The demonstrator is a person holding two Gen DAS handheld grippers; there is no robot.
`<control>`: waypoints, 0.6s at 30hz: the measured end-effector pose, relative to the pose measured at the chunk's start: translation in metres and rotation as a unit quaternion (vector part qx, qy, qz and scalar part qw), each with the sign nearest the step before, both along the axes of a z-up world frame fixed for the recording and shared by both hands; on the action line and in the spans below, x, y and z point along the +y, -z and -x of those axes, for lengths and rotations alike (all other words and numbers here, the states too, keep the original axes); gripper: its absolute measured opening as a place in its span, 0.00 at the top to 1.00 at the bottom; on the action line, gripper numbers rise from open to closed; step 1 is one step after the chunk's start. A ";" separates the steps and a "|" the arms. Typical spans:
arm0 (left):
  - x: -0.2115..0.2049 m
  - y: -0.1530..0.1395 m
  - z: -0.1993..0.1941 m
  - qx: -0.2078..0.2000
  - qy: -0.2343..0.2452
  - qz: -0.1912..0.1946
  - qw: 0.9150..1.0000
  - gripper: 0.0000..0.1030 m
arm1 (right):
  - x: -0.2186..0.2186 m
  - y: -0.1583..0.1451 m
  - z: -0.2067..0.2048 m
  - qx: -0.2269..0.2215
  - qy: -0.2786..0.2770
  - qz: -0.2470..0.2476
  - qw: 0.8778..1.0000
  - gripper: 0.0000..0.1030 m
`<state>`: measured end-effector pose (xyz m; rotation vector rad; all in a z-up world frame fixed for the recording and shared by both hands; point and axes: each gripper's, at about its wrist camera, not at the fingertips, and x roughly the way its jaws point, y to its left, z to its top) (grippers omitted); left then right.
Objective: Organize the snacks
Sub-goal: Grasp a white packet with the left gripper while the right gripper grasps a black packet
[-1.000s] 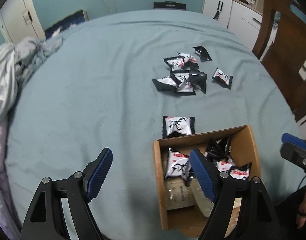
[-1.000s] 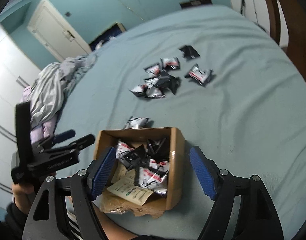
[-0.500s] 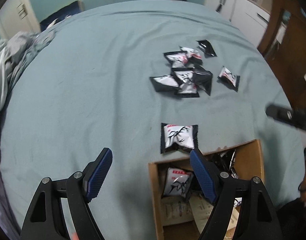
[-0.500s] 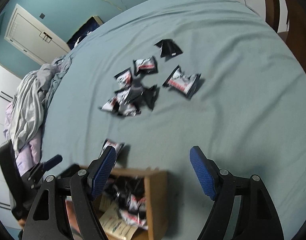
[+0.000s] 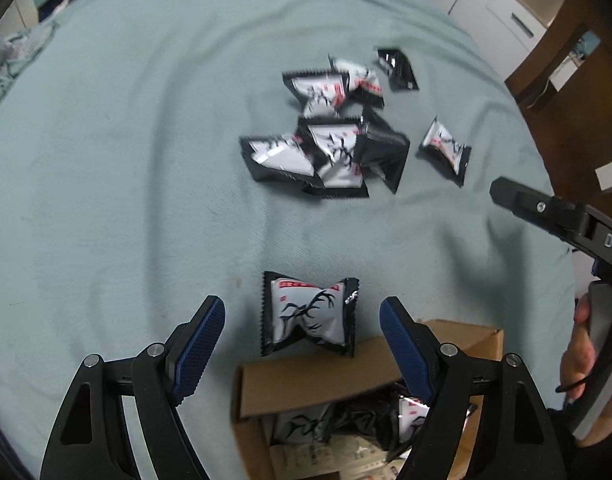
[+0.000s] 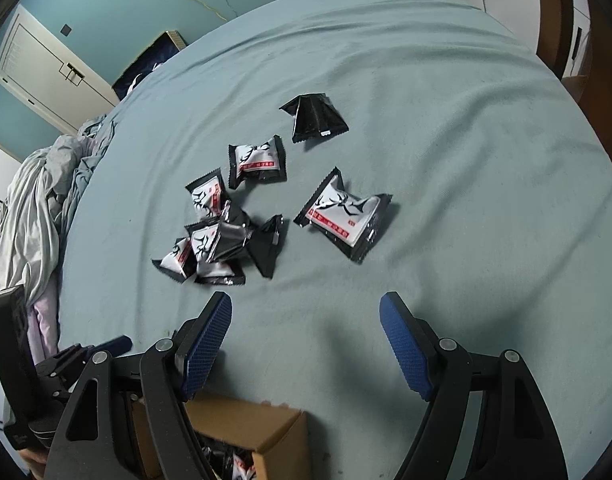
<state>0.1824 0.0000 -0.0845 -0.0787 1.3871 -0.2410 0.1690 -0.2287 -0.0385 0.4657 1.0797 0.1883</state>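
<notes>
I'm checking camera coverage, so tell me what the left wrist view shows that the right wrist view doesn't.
Only the left wrist view shows the single black-and-white snack packet lying beside the brown cardboard box, between the open left gripper fingers. Only the right wrist view shows the crumpled grey bedding and white door. Both show the scattered pile of snack packets on the teal sheet.

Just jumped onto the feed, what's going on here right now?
A person is sorting snack packets off a bed into a cardboard box, which already holds several. Both grippers are open and empty. The left gripper points down at a lone packet lying just beyond the box's far wall, between its open jaws but not gripped. The right gripper faces the scattered pile and a separate packet further out on the bedsheet.
</notes>
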 end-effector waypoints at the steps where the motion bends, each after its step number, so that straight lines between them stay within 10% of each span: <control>1: -0.003 0.006 -0.004 0.015 0.003 0.000 1.000 0.22 | 0.000 0.001 -0.004 0.000 0.000 -0.001 1.000 0.26; 12: -0.013 0.056 -0.010 0.088 -0.006 -0.018 0.996 0.26 | -0.006 0.004 -0.026 -0.005 0.001 -0.006 1.000 0.26; 14: -0.016 0.053 -0.008 0.074 -0.005 -0.037 0.997 0.51 | -0.008 0.003 -0.031 -0.007 0.003 -0.005 1.000 0.26; 18: -0.010 0.046 -0.004 0.064 -0.018 -0.017 0.998 0.61 | -0.010 0.004 -0.041 -0.009 0.004 0.010 1.000 0.26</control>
